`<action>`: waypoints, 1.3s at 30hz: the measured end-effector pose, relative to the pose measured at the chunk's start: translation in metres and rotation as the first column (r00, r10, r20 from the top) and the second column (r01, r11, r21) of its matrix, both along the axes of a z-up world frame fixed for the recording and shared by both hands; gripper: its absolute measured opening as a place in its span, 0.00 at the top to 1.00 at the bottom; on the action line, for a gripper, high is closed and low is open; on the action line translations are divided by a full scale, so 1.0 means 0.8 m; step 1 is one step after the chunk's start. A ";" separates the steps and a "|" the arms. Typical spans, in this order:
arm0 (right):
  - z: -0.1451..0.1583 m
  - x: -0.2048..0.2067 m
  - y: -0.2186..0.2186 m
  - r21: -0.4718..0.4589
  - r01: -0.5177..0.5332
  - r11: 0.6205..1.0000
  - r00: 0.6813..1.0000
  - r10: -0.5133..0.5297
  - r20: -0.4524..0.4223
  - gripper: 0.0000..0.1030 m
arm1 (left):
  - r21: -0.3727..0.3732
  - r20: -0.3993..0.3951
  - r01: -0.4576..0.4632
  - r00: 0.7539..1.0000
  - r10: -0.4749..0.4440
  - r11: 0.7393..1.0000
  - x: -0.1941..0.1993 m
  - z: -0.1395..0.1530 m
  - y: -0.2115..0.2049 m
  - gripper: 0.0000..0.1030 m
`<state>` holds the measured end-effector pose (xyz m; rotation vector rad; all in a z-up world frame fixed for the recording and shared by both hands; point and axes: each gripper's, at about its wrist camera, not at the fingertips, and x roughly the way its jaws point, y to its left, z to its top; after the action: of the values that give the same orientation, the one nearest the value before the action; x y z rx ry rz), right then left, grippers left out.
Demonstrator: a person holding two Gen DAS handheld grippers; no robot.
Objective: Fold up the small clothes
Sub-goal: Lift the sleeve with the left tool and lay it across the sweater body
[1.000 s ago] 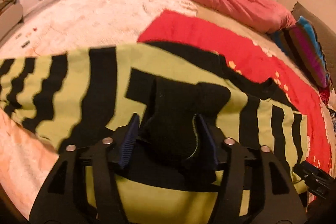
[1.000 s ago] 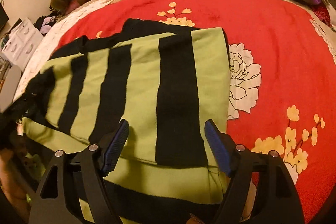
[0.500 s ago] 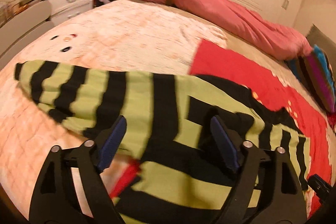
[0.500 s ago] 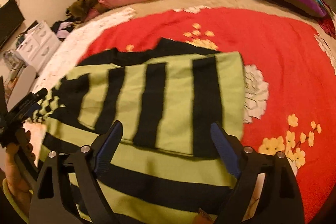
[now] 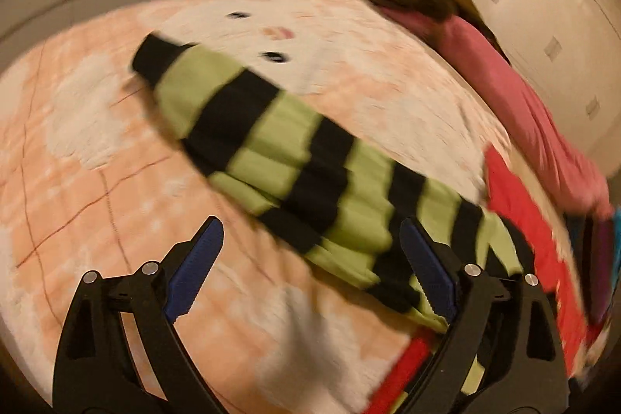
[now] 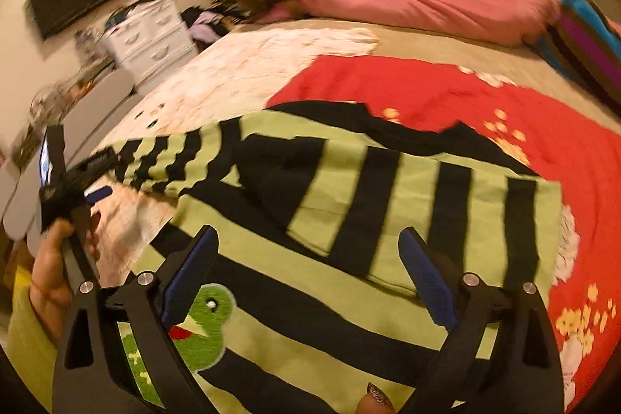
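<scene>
left gripper (image 5: 310, 268): jaws wide, empty | right gripper (image 6: 308, 272): jaws wide, empty | striped sweater (image 6: 388, 220): frame centre, on bed (image 6: 407, 41) | risk: unfolded sleeve (image 5: 248, 127) bunches if pinched mid-length

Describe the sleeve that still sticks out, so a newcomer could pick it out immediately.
Start at the bed, where a green and black striped sweater lies partly on a red floral blanket. Its unfolded sleeve stretches leftward onto the peach quilt. It alone has narrow stripes and a black cuff.

L gripper (image 5: 310, 258) & R gripper (image 6: 308, 266) agape
</scene>
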<state>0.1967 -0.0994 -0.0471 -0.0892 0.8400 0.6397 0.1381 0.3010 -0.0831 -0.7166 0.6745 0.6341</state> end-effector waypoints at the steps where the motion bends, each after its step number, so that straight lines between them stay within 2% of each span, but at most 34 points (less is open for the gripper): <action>1: 0.000 -0.002 0.007 -0.010 -0.013 1.000 1.000 0.013 0.007 0.09 | -0.026 0.012 -0.022 1.000 0.022 0.999 -0.004 -0.004 0.012 0.17; 4: -0.005 -0.005 0.029 -0.035 -0.048 0.998 0.999 0.048 0.003 0.09 | -0.112 0.031 -0.113 0.993 0.118 0.987 -0.020 -0.023 0.055 0.17; 7: -0.010 -0.009 0.040 -0.048 -0.066 0.997 0.998 0.066 -0.002 0.09 | -0.162 0.048 -0.185 0.980 0.195 0.969 -0.031 -0.041 0.093 0.17; 13: -0.029 -0.015 0.039 -0.052 -0.058 0.997 0.997 0.055 -0.048 0.09 | -0.146 0.102 -0.198 0.971 0.214 0.969 -0.031 -0.045 0.133 0.19; 15: -0.034 -0.016 0.034 -0.065 -0.046 0.997 0.997 0.042 -0.057 0.09 | -0.121 0.094 -0.192 0.975 0.204 0.974 -0.023 -0.044 0.139 0.28; 16: -0.035 -0.016 0.033 -0.069 -0.041 0.997 0.998 0.037 -0.058 0.09 | -0.109 0.089 -0.187 0.976 0.197 0.976 -0.021 -0.044 0.141 0.45; 17: -0.036 -0.016 0.030 -0.073 -0.033 0.997 0.998 0.029 -0.059 0.09 | -0.116 0.089 -0.181 0.977 0.192 0.977 -0.019 -0.045 0.143 0.57; 18: -0.037 -0.015 0.027 -0.076 -0.024 0.997 0.998 0.020 -0.060 0.09 | -0.127 0.085 -0.187 0.976 0.198 0.974 -0.020 -0.048 0.147 0.61; 21: -0.038 -0.011 0.021 -0.083 -0.001 0.997 0.998 -0.004 -0.066 0.09 | -0.153 0.125 -0.170 0.974 0.190 0.973 -0.024 -0.052 0.151 0.93; 24: -0.038 -0.005 0.014 -0.088 0.025 0.996 0.997 -0.031 -0.073 0.09 | -0.133 0.153 -0.147 0.974 0.166 0.980 -0.018 -0.050 0.143 0.97; 29: -0.035 0.002 -0.001 -0.072 0.066 0.995 0.994 -0.072 -0.087 0.09 | -0.113 0.222 -0.076 0.970 0.100 0.991 -0.013 -0.017 0.112 0.97; 33: -0.029 0.005 -0.028 -0.067 0.108 0.992 0.990 -0.113 -0.078 0.09 | -0.025 0.283 0.062 0.958 -0.053 0.998 0.006 0.045 0.048 0.97; 36: -0.024 0.008 -0.055 -0.043 0.154 0.987 0.984 -0.157 -0.081 0.09 | 0.054 0.304 0.184 0.933 -0.192 0.981 0.022 0.094 -0.017 0.97; 39: -0.018 0.013 -0.089 -0.016 0.210 0.977 0.974 -0.211 -0.084 0.09 | 0.124 0.306 0.309 0.892 -0.333 0.943 0.036 0.132 -0.091 0.97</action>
<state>0.2069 -0.1706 -0.0619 0.0218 0.9203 0.4431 0.1673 0.2280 0.0228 -0.6050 0.4480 0.2246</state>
